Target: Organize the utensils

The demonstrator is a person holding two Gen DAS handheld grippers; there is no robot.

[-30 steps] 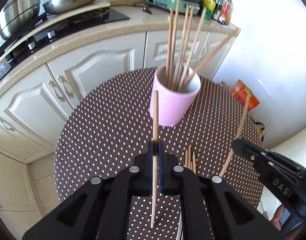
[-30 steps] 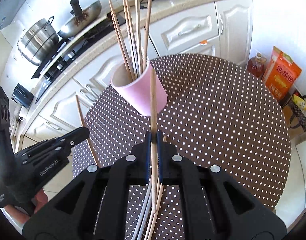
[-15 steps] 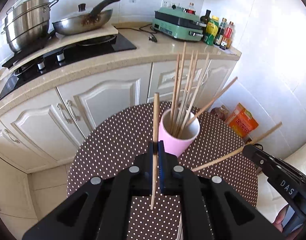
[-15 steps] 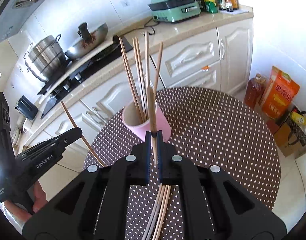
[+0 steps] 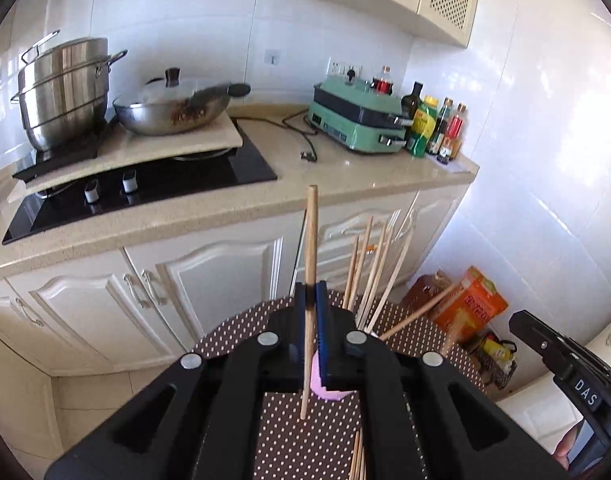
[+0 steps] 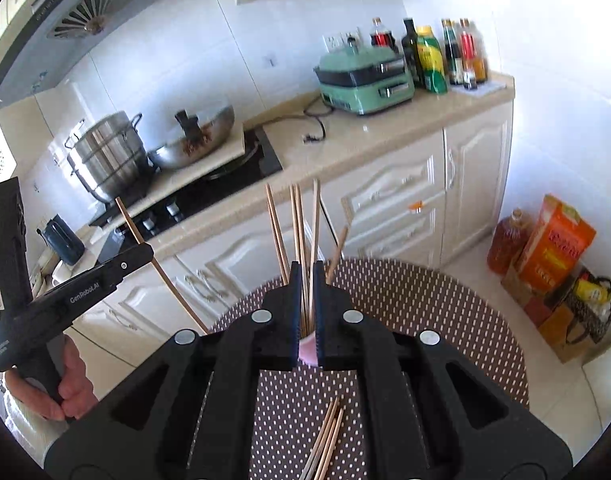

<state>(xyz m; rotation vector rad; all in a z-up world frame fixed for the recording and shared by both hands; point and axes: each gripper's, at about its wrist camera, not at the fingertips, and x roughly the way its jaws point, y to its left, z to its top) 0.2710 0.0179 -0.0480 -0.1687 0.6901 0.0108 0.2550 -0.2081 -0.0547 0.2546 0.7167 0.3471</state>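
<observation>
Pale, slender wooden chopstick (image 5: 311,264) stands upright, round-tipped.

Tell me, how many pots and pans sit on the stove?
2: a tall steel steamer pot at the left end of the stove, and a lidded wok beside it on a pale board. No others show.

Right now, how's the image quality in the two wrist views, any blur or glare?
Left wrist view: the wall glares white, cupboards bow with fisheye curve, the held chopstick is sharp. Right wrist view: bottles and wok smear with motion blur.
</observation>
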